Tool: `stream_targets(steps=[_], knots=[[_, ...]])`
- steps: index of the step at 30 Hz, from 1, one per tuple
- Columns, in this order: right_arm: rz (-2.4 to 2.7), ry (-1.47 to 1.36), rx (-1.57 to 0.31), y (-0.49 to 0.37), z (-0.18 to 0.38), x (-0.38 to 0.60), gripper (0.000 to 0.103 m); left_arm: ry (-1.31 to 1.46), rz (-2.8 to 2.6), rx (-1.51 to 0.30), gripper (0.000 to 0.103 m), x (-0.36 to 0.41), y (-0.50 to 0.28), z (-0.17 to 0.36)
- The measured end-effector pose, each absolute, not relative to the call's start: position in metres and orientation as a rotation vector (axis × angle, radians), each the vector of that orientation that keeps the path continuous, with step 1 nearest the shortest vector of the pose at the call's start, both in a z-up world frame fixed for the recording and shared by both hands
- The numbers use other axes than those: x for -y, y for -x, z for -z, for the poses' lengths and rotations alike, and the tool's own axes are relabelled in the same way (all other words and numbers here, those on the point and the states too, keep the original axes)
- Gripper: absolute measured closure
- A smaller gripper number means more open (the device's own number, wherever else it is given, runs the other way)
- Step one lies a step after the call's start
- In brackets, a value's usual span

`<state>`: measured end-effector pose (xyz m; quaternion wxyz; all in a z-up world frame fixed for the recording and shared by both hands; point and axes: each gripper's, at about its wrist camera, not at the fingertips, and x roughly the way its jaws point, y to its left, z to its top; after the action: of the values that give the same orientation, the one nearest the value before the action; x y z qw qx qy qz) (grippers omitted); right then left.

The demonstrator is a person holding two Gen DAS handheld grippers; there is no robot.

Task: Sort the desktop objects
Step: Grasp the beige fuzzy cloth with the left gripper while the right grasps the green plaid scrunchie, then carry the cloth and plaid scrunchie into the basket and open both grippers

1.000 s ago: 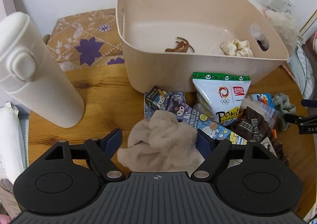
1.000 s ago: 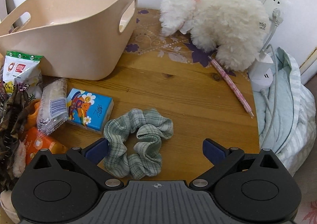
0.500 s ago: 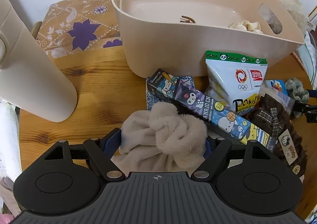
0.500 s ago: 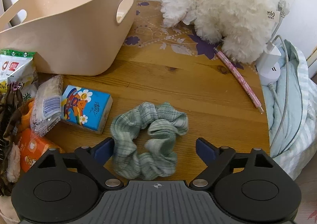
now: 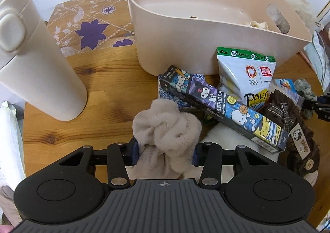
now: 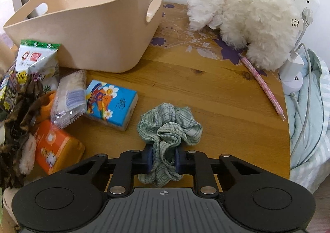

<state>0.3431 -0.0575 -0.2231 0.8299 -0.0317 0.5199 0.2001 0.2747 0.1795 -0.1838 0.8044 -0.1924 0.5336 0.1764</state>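
Note:
A beige fluffy scrunchie (image 5: 165,129) lies on the wooden table in the left wrist view, and my left gripper (image 5: 164,153) is closing, its blue pads pressing into both sides of it. In the right wrist view a green plaid scrunchie (image 6: 168,129) is bunched between the closing jaws of my right gripper (image 6: 164,160), pads squeezing the fabric. The beige plastic bin (image 5: 206,32) stands behind, with a cream scrunchie (image 5: 257,24) inside; the bin (image 6: 92,24) also shows at the upper left of the right wrist view.
A white bottle (image 5: 35,57) stands at left. A Sanrio box (image 5: 222,107), a snack bag (image 5: 247,76) and a brown plaid scrunchie (image 5: 288,121) crowd the bin's front. A blue tissue pack (image 6: 111,103), an orange pack (image 6: 55,148), a white plush toy (image 6: 247,20) and a pink pen (image 6: 262,84) lie nearby.
Both grippers have closed from wide open onto their scrunchies, the left on the beige one, the right on the green one, bunching the fabric. Both views have edged a little forward.

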Motion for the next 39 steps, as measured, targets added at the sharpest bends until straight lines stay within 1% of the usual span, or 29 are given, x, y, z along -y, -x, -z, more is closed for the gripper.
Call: stream_targets(steps=[7, 12, 22, 31, 39], knots=[[-0.384, 0.026, -1.087, -0.332, 0.212, 0.067, 0.085, 0.434, -0.396, -1.123, 0.06, -0.177, -0.262, 0.179], [-0.397, 0.007, -1.037, -0.325, 0.189, 0.073, 0.085, 0.442, -0.396, -1.095, 0.06, -0.174, -0.253, 0.17], [-0.407, 0.052, -0.937, -0.328, 0.154, 0.078, 0.085, 0.415, -0.375, -0.995, 0.06, -0.166, -0.251, 0.13], [-0.425, 0.076, -0.862, -0.352, 0.116, 0.06, 0.085, 0.31, -0.333, -0.906, 0.059, -0.165, -0.274, 0.082], [-0.459, 0.107, -0.761, -0.381, 0.078, 0.03, 0.085, 0.263, -0.343, -0.843, 0.059, -0.173, -0.309, 0.054]])
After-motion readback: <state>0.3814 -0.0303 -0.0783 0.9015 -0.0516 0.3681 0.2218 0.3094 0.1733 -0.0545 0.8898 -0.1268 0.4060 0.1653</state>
